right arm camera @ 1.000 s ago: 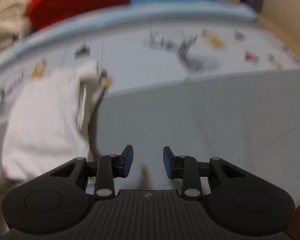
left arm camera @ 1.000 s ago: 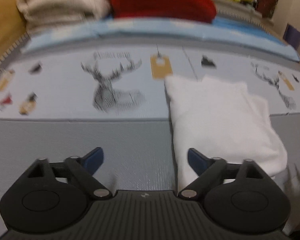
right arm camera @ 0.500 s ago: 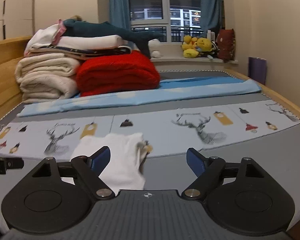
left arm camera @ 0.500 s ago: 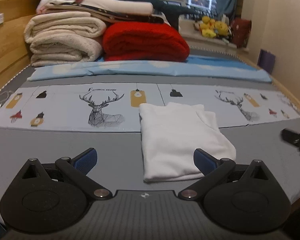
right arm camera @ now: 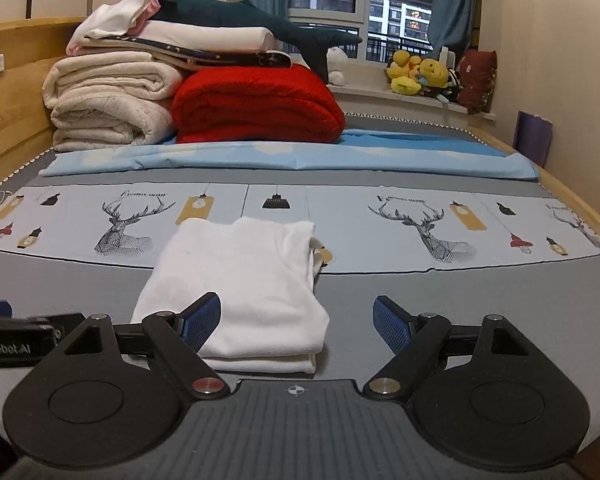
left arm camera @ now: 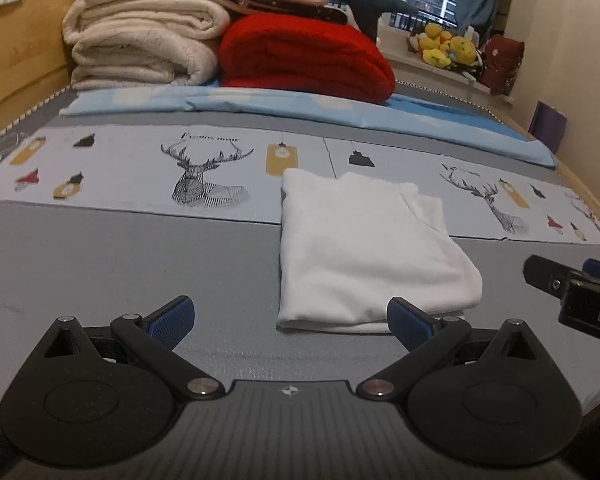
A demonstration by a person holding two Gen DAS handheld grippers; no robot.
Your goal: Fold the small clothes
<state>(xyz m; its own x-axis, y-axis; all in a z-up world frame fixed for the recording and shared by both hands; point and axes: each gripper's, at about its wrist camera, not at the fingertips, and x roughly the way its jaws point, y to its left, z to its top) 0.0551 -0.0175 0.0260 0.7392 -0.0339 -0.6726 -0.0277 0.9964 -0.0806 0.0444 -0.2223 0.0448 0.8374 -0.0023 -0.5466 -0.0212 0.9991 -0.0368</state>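
White cloth (left arm camera: 364, 252) lies folded into a compact stack on the bed (left arm camera: 120, 264), straddling the seam between grey strip and printed band, nearer the front edge than the headboard end. Sharper now than a second ago: both tools pulled back and levelled, clear of the fabric. Left tool (left arm camera: 291, 320) spread wide, holding nothing; right tool (right arm camera: 297, 318) likewise apart and empty. Reads as a finished fold, probably release and retreat. Left view alone shows the right tool's body at its right margin and the stack's stepped right side. Right view alone shows the layered front edge, plus a tucked bit poking out at the far right corner.
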